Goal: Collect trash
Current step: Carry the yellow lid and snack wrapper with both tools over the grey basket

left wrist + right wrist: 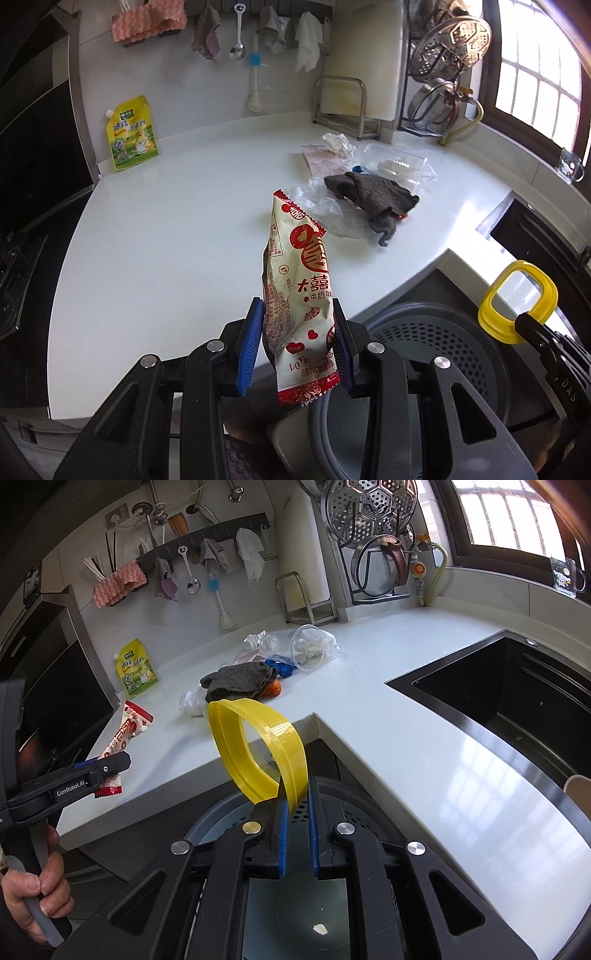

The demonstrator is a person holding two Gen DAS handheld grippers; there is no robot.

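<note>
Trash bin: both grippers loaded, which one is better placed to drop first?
Right, probably. The right gripper holds the yellow ring directly over the bin. The left gripper, clamped on the snack wrapper, sits at the counter edge, with the bin off to its side.

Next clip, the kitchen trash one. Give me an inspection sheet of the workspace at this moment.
Surface: white counter, bare near the left, litter at the middle.
Job's things: red-and-cream wrapper, yellow ring, grey bin below the counter edge.
Clutter: dark cloth, clear cup on its side, crumpled plastic, yellow pouch against the wall.
Grippers: left gripper shut on the wrapper; right gripper shut on the ring, over the bin.
Cables: nothing seen.
Surroundings: black sink, wall rack with cloths, window.
</note>
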